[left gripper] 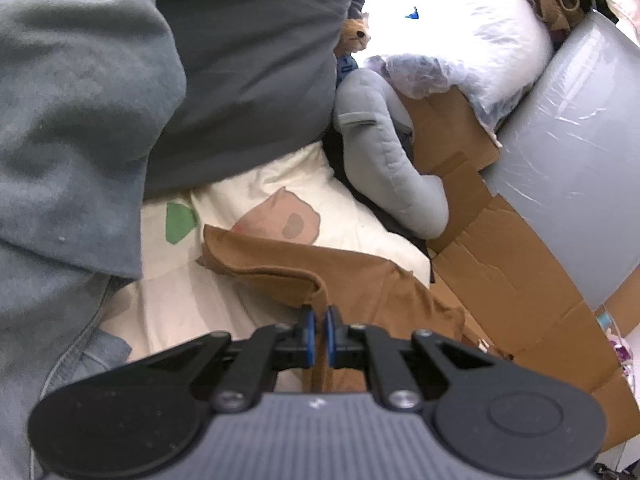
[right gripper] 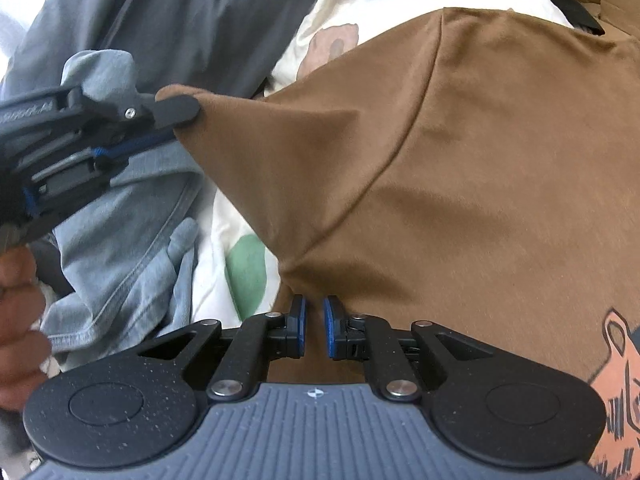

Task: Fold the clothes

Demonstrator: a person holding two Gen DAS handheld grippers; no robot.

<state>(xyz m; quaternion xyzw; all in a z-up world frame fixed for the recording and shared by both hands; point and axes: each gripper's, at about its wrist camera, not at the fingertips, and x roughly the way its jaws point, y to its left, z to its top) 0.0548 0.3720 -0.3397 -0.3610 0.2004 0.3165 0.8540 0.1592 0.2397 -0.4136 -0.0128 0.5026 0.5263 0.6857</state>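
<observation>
While both pairs of tongs are clamped on the same brown T-shirt (right gripper: pixel 480 160), the garment hangs stretched between them above a bed. Seen from its own wrist camera, the left tongs (left gripper: pixel 319 332) have their blue pads (left gripper: pixel 308 330) pressed together on a thin fold of the shirt's edge, which runs up between them. From the right wrist camera, those same left tongs (right gripper: pixel 192 110) appear at the left side, pinching a corner of the shirt so that the cloth rises to a point there. A person's hand (right gripper: pixel 20 320) shows at the left edge below them. The right tongs (right gripper: pixel 314 326) sit low in the centre of their own view; the fingers stand almost together, and brown fabric comes down into the narrow gap, caught at the tips. An orange cartoon tiger print (right gripper: pixel 616 392) shows on the shirt at lower right. Beneath the shirt lies a cream duvet (left gripper: pixel 240 312) printed with a green shape and a pinkish-brown animal figure. Grey-blue clothing (left gripper: pixel 72 140) is heaped to the left, partly on the duvet. Beyond, a grey plush toy (left gripper: pixel 384 152) lies beside flattened cardboard (left gripper: pixel 500 248) and a clear plastic bag (left gripper: pixel 460 40)
</observation>
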